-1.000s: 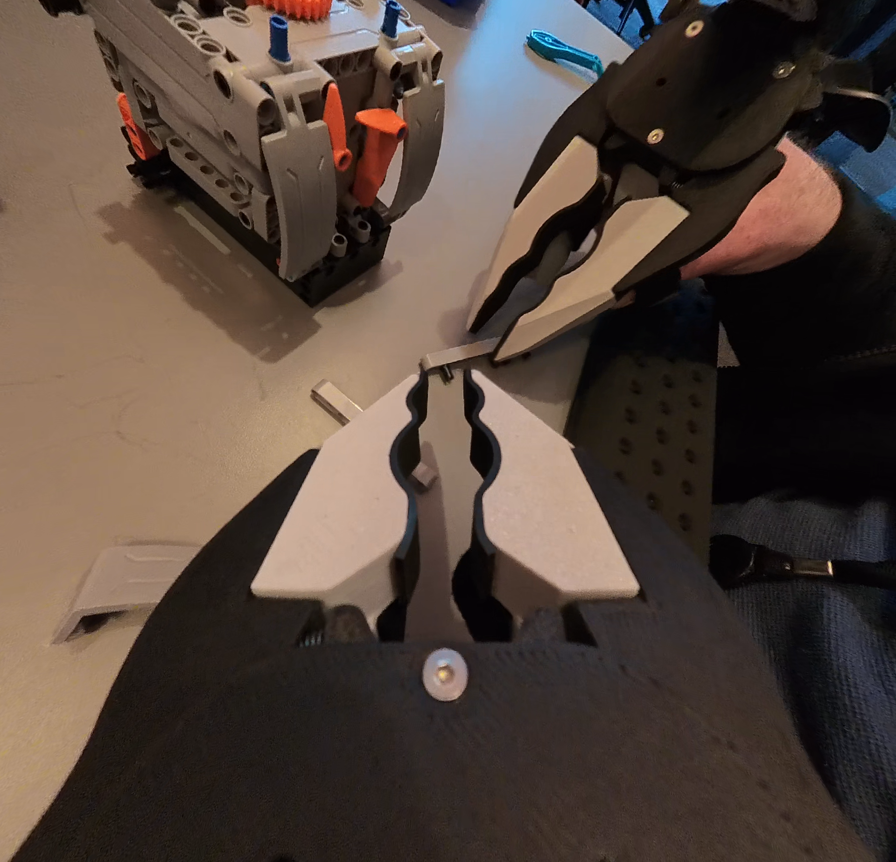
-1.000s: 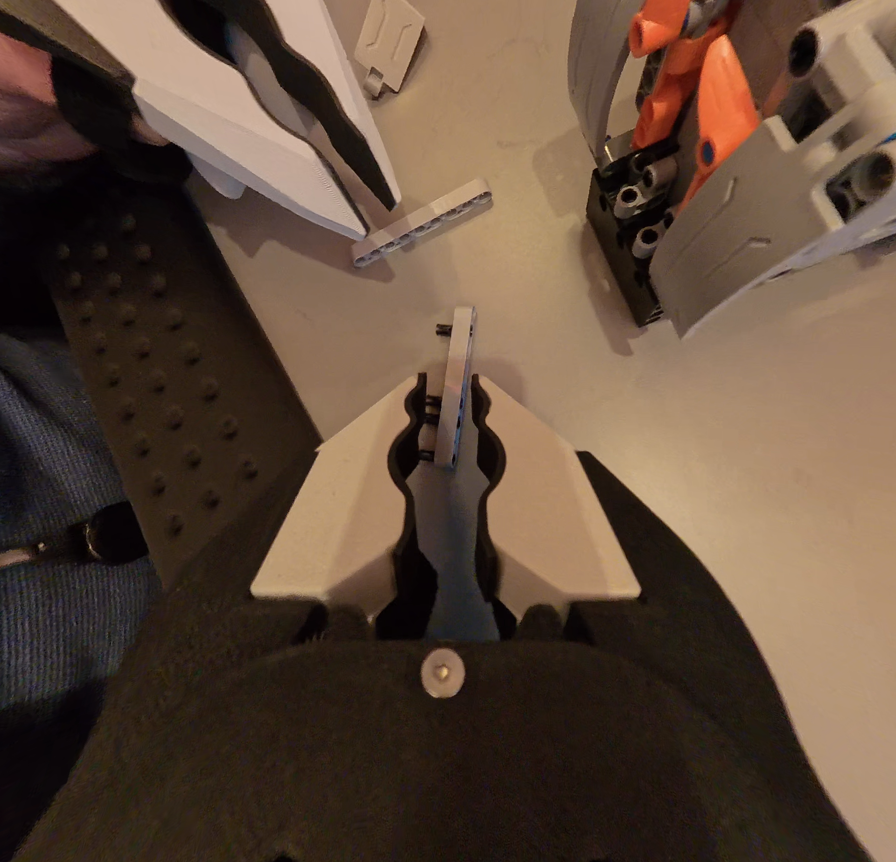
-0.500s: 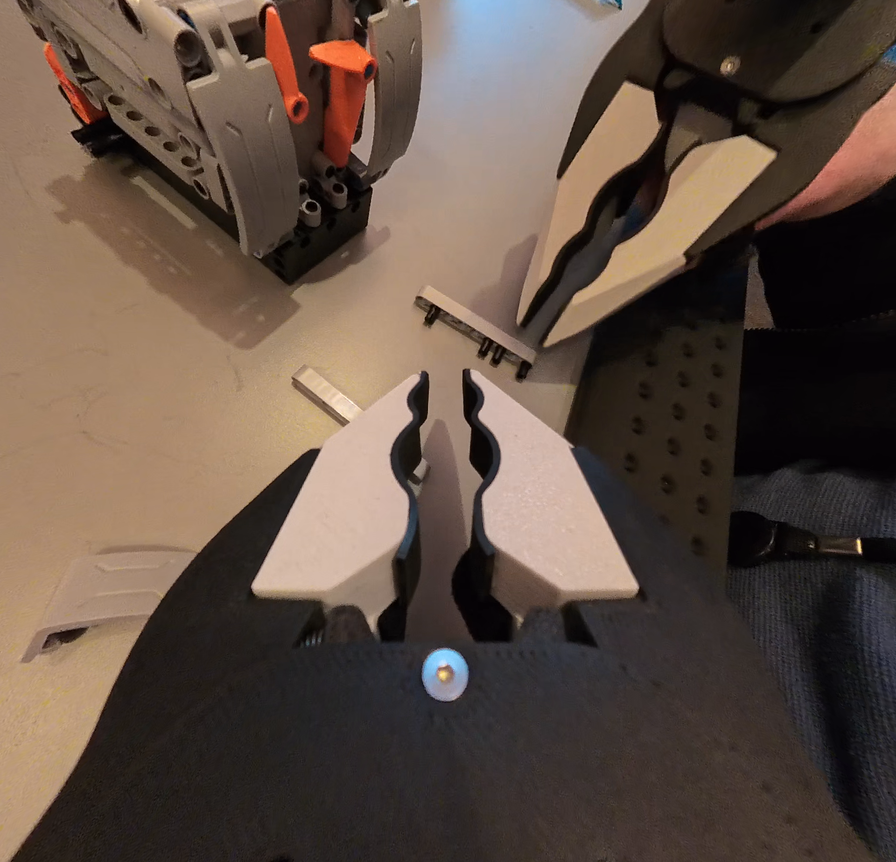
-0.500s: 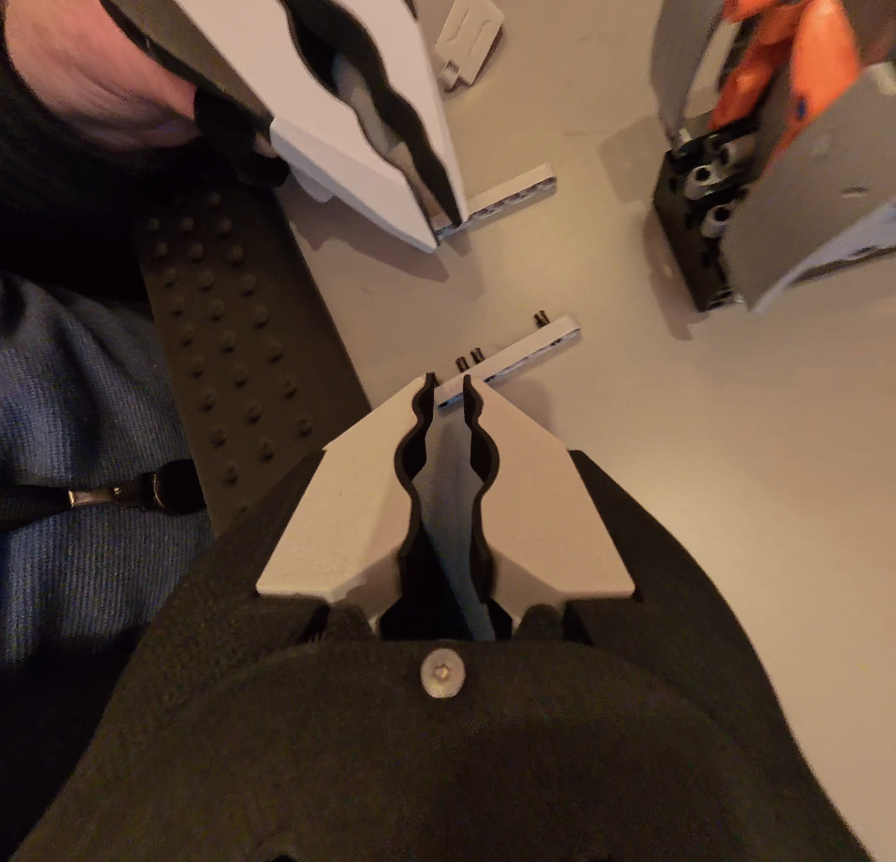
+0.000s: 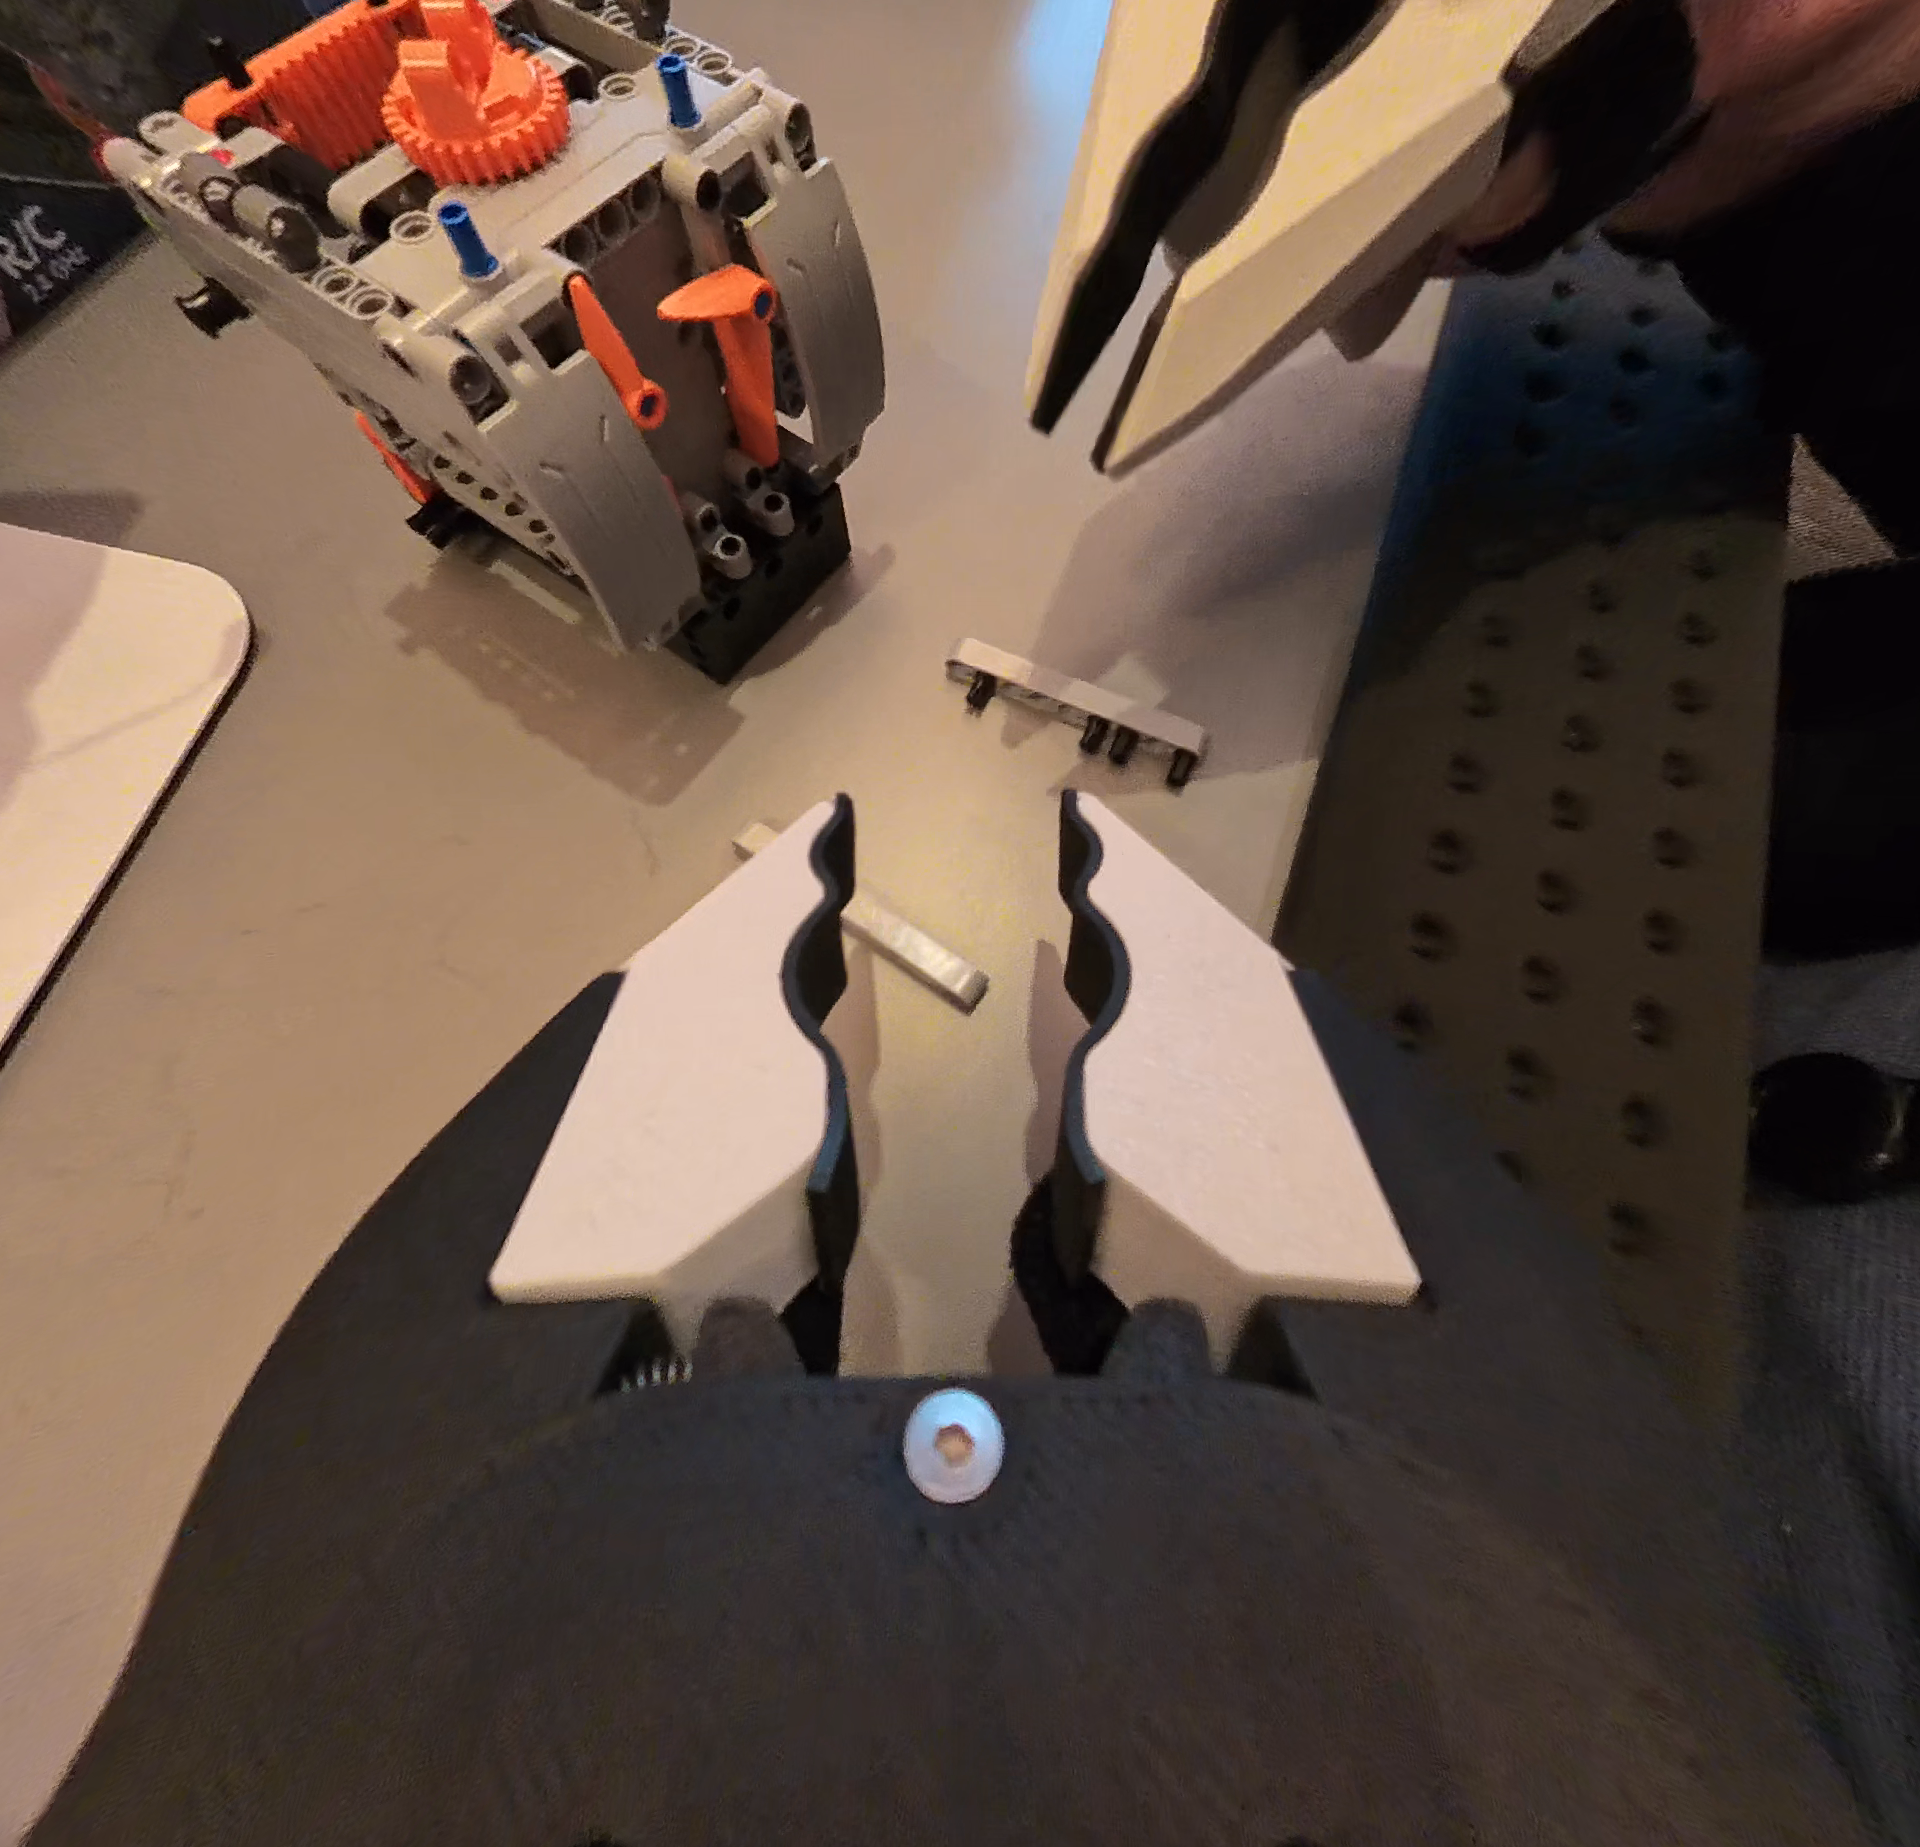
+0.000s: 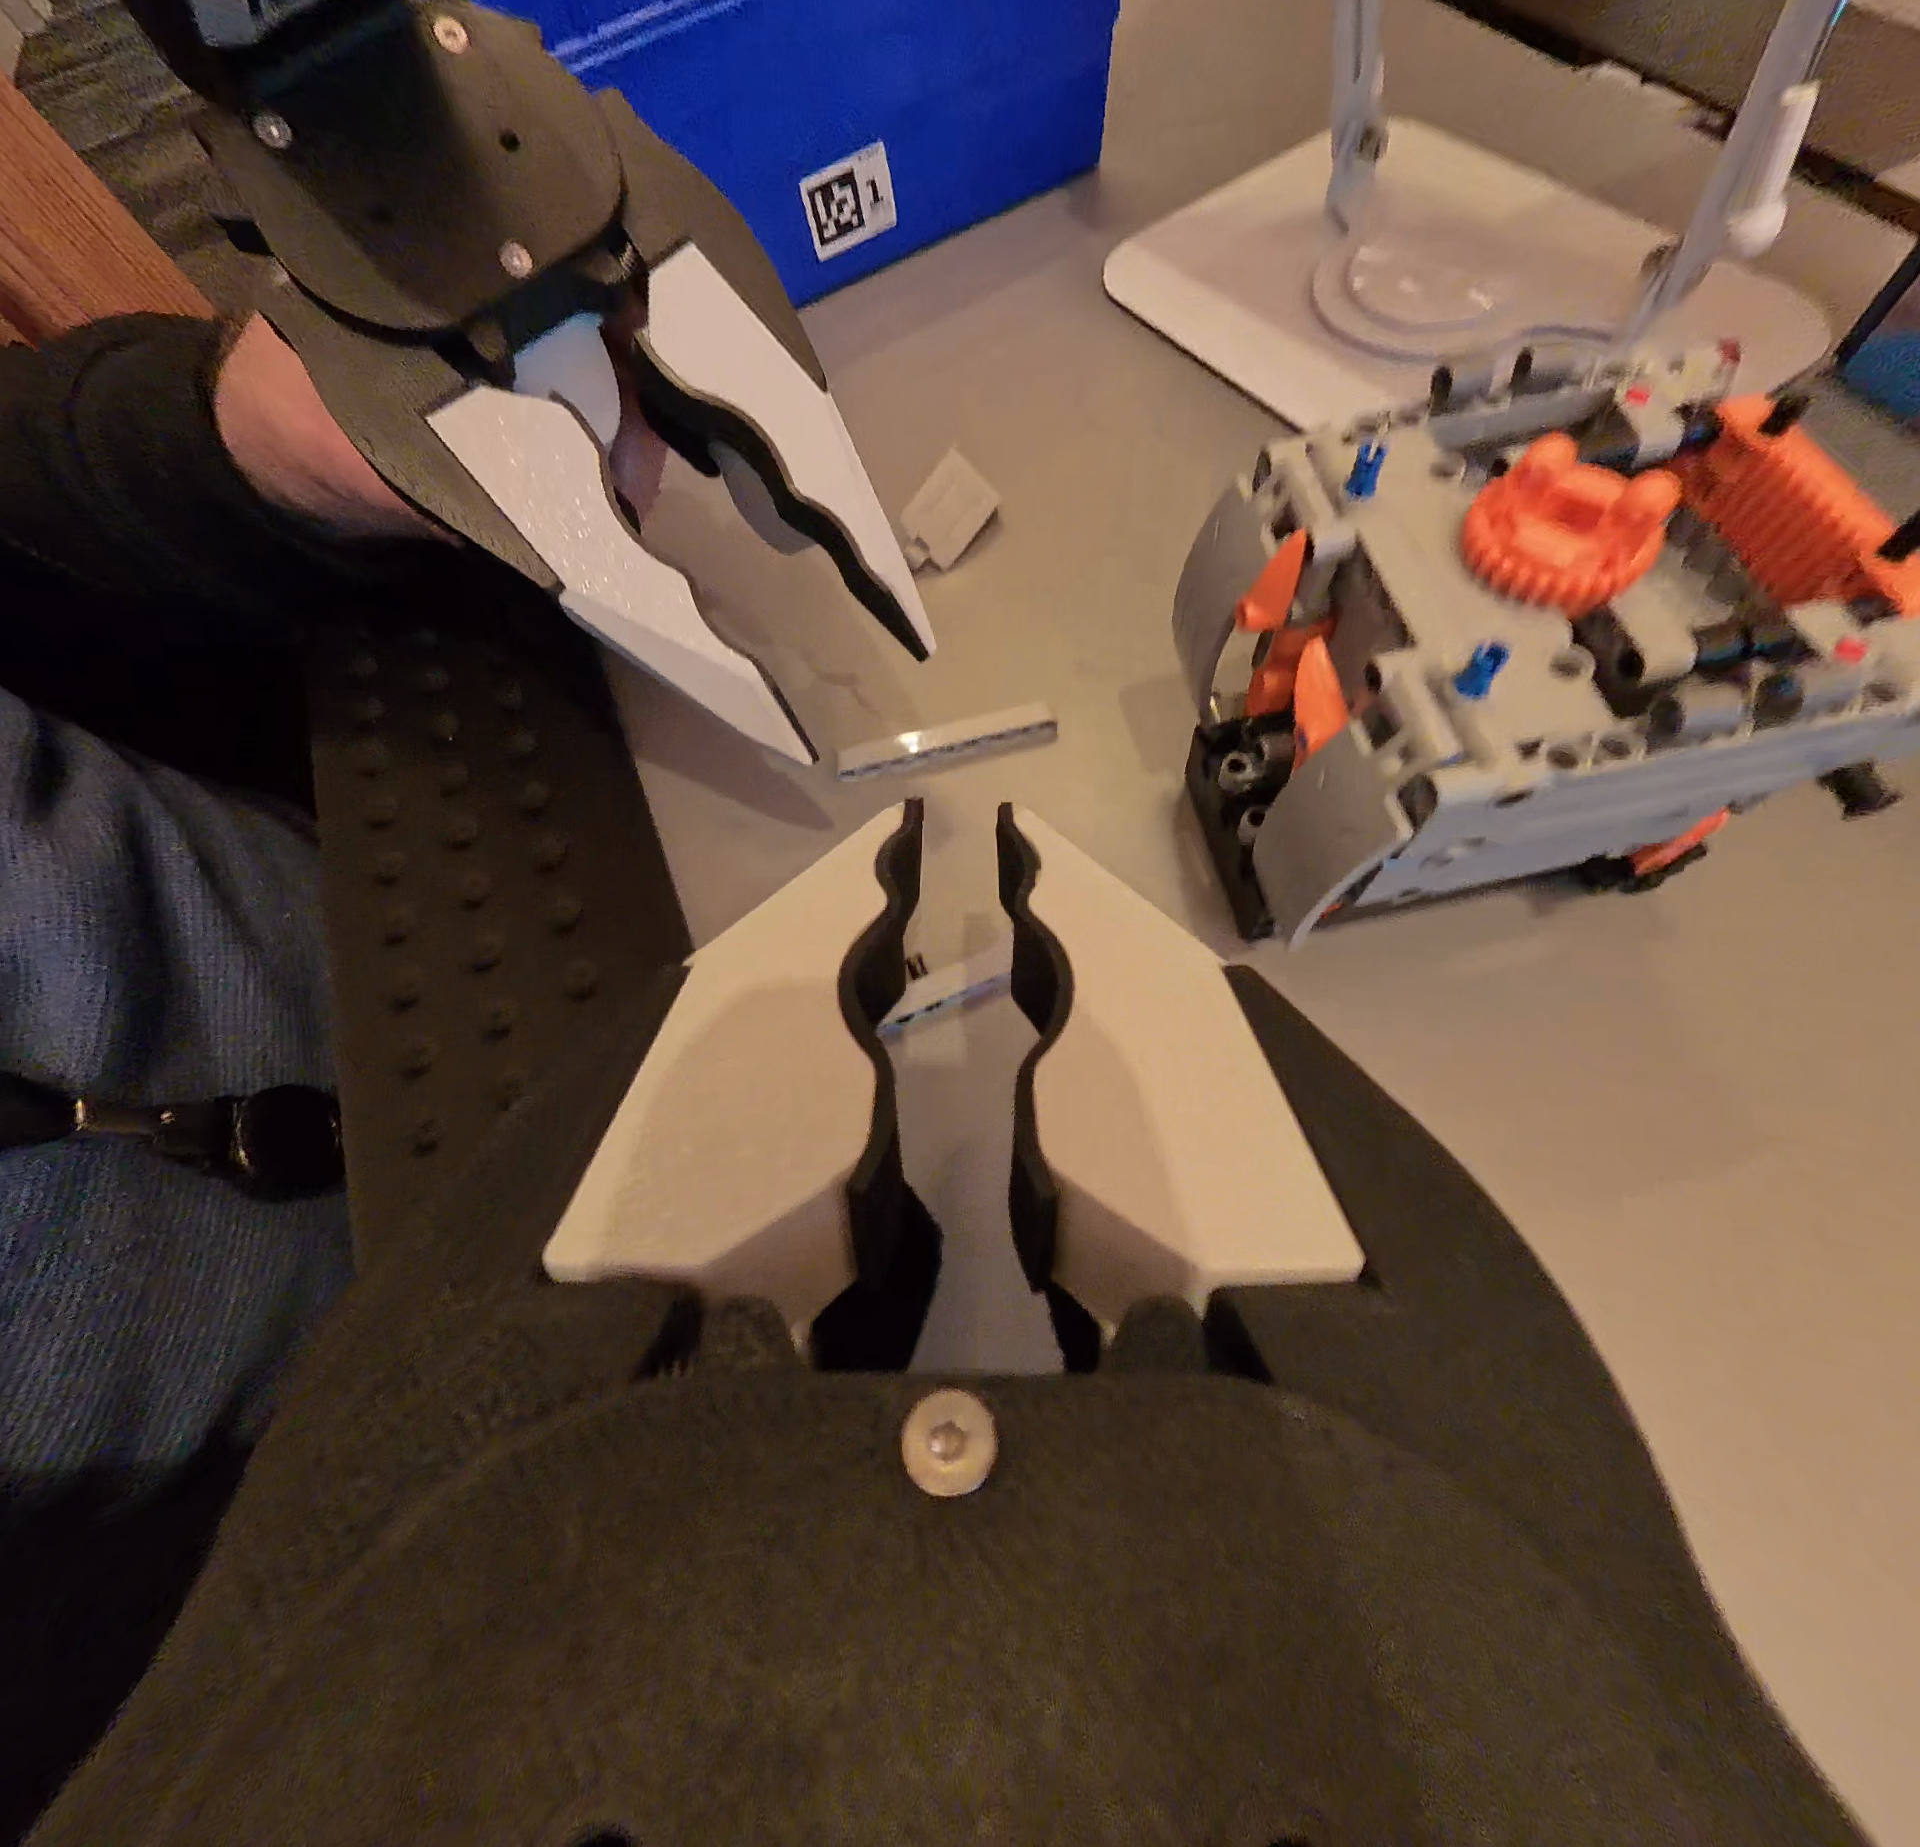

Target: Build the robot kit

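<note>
My left gripper (image 5: pixel 956 810) is open and empty, hovering just above a plain grey beam (image 5: pixel 914 950) that lies on the grey table. A second grey beam with black pins (image 5: pixel 1075 701) lies just beyond its tips. My right gripper (image 6: pixel 958 810) is open and empty above that pinned beam (image 6: pixel 945 997), which shows between its fingers. The plain beam (image 6: pixel 945 743) lies just past its tips. Each gripper shows in the other's view: the right gripper (image 5: pixel 1075 441) is raised at the upper right, and the left gripper (image 6: pixel 862 701) is at the upper left.
A grey, orange and black brick model (image 5: pixel 540 343) stands on the table (image 5: pixel 312 966), also in the right wrist view (image 6: pixel 1558 675). A dark studded mat (image 5: pixel 1558 862) lines the near edge. A small grey panel (image 6: pixel 948 519), a blue box (image 6: pixel 779 62) and a white lamp base (image 6: pixel 1351 291) lie farther off. Spacing between my two grippers at the tips: around 7 centimetres.
My right gripper let go of the pinned beam, which now lies flat on the table, then rose and pulled back. My left gripper also lifted and its jaws opened wider.
</note>
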The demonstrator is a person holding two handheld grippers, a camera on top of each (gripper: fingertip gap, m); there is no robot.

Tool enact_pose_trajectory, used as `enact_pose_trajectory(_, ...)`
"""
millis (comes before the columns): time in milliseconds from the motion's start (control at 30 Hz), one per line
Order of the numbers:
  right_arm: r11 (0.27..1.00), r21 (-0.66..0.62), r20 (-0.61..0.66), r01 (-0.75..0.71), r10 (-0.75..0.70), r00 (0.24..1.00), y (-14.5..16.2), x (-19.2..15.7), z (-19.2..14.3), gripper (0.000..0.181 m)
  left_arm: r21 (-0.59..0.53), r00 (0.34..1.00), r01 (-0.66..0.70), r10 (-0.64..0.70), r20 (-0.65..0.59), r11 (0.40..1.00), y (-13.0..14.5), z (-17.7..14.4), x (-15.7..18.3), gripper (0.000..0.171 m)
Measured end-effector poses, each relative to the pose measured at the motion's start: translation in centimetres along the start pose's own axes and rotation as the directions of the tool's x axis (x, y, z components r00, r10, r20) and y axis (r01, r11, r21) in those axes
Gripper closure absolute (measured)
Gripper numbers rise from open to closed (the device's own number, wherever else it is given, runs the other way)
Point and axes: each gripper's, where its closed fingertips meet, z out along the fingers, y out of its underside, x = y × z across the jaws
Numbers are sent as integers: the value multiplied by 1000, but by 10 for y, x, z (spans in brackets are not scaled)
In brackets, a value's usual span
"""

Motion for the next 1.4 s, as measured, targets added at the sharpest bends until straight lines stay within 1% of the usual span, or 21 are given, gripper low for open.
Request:
enact_pose_trajectory(100,999,31,-9,17,-17,1000,-11,6,5,169,3,1000,16,-16,13,1000,4,-3,-6,135)
enact_pose_trajectory(200,998,66,-12,22,-21,1000,-13,11,9,169,21,999,36,-36,5,999,3,-4,-8,138)
enact_pose_trajectory(400,997,75,-22,12,-10,1000,-1,21,12,170,38,1000,-1,1,13,999,-1,-5,-6,149)
enact_pose_trajectory(600,999,24,-49,35,-34,998,10,25,18,170,85,998,-47,44,38,995,-16,-19,0,162)
enact_pose_trajectory(700,999,18,-56,49,-48,997,13,26,19,170,105,996,-82,77,52,991,-29,-39,5,163)
enact_pose_trajectory(800,998,20,-58,53,-52,997,15,27,18,170,119,989,-112,99,106,987,-45,-72,2,163)
enact_pose_trajectory(867,999,22,-50,45,-44,998,16,26,19,169,88,972,-153,134,195,984,-51,-103,-11,162)
enact_pose_trajectory(933,999,20,-47,39,-38,998,17,27,19,169,22,928,-189,171,331,982,-50,-144,-37,162)
enact_pose_trajectory(1000,999,19,-43,34,-34,999,19,27,19,169,-34,880,-171,168,444,985,-43,-191,-66,162)
enact_pose_trajectory(1067,1000,22,-37,22,-21,999,19,28,19,169,-53,840,-117,127,528,992,-32,-238,-94,162)
enact_pose_trajectory(1133,1000,23,-32,9,-9,999,21,29,19,169,-79,819,-32,71,569,996,-13,-273,-116,162)
enact_pose_trajectory(1167,1000,22,-31,5,-4,1000,22,30,19,169,-94,798,-6,62,600,996,-4,-286,-128,162)
enact_pose_trajectory(1233,1000,22,-27,-6,7,1000,24,31,18,169,-156,777,53,57,627,986,18,-303,-147,161)
enact_pose_trajectory(1333,999,18,-25,-29,30,999,27,34,18,169,-250,788,125,57,613,960,53,-310,-165,161)
enact_pose_trajectory(1400,999,17,-21,-41,42,999,28,35,19,169,-297,817,176,28,576,939,76,-307,-170,160)
